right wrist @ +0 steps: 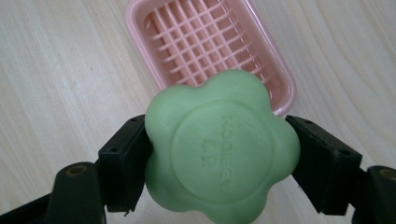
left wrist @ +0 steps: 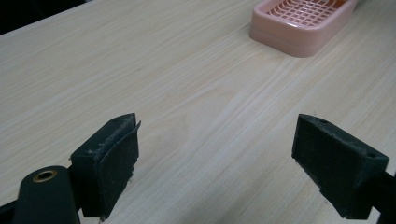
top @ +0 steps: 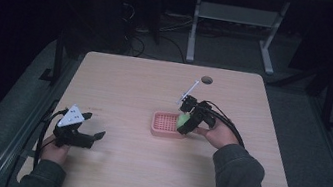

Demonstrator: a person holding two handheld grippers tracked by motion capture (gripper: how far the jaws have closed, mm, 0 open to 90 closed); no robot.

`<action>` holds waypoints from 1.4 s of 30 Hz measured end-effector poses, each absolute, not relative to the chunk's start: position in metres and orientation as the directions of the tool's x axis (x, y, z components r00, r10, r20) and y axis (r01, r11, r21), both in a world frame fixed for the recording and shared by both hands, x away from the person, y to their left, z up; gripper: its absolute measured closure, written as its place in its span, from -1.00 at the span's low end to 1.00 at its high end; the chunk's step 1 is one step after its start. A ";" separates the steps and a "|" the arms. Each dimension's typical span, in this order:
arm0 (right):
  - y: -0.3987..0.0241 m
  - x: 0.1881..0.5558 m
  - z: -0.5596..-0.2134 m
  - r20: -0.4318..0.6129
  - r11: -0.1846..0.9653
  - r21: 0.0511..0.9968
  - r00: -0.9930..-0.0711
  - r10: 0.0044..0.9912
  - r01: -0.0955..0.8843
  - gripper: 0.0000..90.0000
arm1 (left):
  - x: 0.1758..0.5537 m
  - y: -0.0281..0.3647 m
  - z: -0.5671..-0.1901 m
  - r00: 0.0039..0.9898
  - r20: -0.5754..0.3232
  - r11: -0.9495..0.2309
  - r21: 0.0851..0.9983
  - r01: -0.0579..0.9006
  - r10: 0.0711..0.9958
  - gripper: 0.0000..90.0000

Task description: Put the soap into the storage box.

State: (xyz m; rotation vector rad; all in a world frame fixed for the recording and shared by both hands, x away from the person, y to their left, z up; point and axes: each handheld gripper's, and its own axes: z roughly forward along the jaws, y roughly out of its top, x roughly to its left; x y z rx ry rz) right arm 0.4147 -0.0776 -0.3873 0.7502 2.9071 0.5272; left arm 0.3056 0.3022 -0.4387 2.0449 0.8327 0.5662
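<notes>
Above the pink tray, right tongs clamp green soap.

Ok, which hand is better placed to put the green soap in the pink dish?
Right. Its tongs already grip the green soap right by the pink dish. The left tongs are open, empty and farther off.

Matt, waxy green soap, glossy pink plastic tray, pale wood-grain table.
</notes>
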 end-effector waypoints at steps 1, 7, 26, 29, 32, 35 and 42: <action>-0.076 0.416 -0.387 -0.007 0.821 0.351 -0.876 0.483 0.450 -0.43 | 0.306 0.302 -0.439 0.678 0.090 -0.429 0.832 0.352 0.730 -0.68; -0.064 0.422 -0.384 -0.005 0.822 0.366 -0.882 0.472 0.437 -0.43 | 0.306 0.302 -0.439 0.677 0.086 -0.424 0.834 0.352 0.731 -0.68; -0.039 0.434 -0.396 -0.002 0.831 0.350 -0.887 0.462 0.432 -0.43 | 0.306 0.302 -0.439 0.681 0.086 -0.425 0.835 0.350 0.728 -0.68; -0.038 0.435 -0.398 -0.004 0.832 0.345 -0.885 0.465 0.435 -0.43 | 0.306 0.302 -0.439 0.680 0.083 -0.423 0.835 0.351 0.729 -0.68; -0.036 0.436 -0.401 -0.002 0.834 0.338 -0.886 0.464 0.436 -0.43 | 0.306 0.302 -0.439 0.680 0.086 -0.425 0.835 0.349 0.728 -0.68; -0.034 0.438 -0.404 -0.005 0.833 0.336 -0.883 0.469 0.440 -0.43 | 0.306 0.302 -0.439 0.683 0.089 -0.432 0.831 0.351 0.725 -0.68; -0.032 0.441 -0.409 -0.009 0.832 0.330 -0.880 0.475 0.446 -0.43 | 0.306 0.302 -0.439 0.683 0.088 -0.432 0.831 0.351 0.725 -0.68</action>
